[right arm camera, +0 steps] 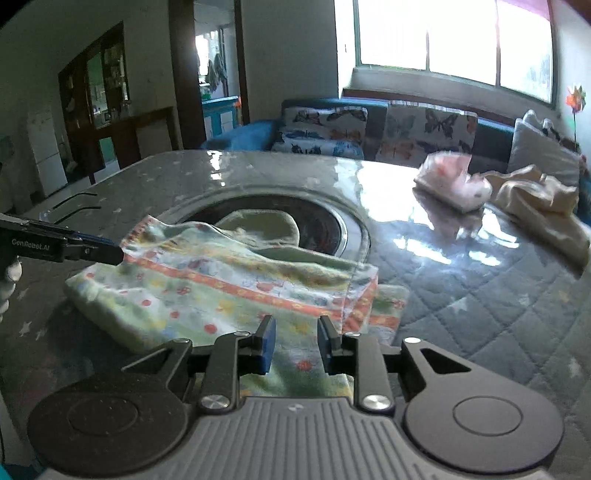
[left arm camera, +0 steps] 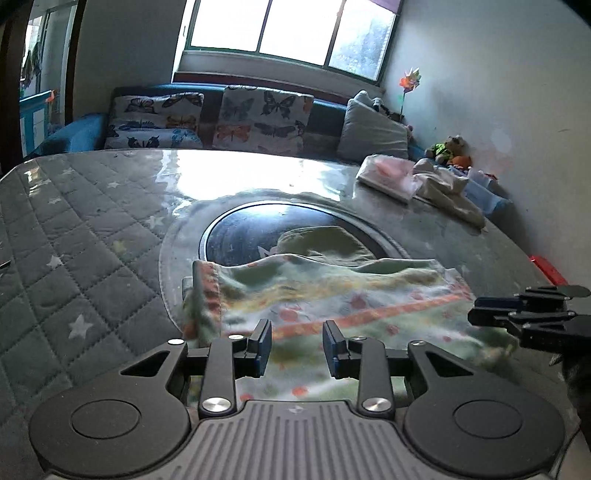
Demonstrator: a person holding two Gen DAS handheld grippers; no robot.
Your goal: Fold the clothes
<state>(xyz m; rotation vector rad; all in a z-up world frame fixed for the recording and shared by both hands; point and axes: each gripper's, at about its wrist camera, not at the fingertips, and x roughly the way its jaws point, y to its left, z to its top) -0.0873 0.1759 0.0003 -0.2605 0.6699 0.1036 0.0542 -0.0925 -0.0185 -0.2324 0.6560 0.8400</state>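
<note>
L gripper is released: fingers stand apart w/ a clear gap, printed cloth showing between and under them. Seen from the R wrist cam, its tip sits right at the cloth's left edge, which is raised there; can't tell if it's touching. R gripper is likewise unclenched, fingers apart over the near part of the same cloth, nothing pinched.

Cloth is a pale green piece w/ orange bands and small red/yellow motifs. It lies rumpled and partly doubled over on the table, just in front of both grippers. Its far part laps over the dark round inset at the table's centre. On the R side one edge is folded back on itself, orange border showing.

Table is covered w/ grey quilted, star-print fabric under a glossy clear sheet.

Far R corner of the table: a pink garment, and just beside it a cream garment, both well apart from the printed cloth. Behind the table, a blue sofa w/ butterfly cushions below a window.
</note>
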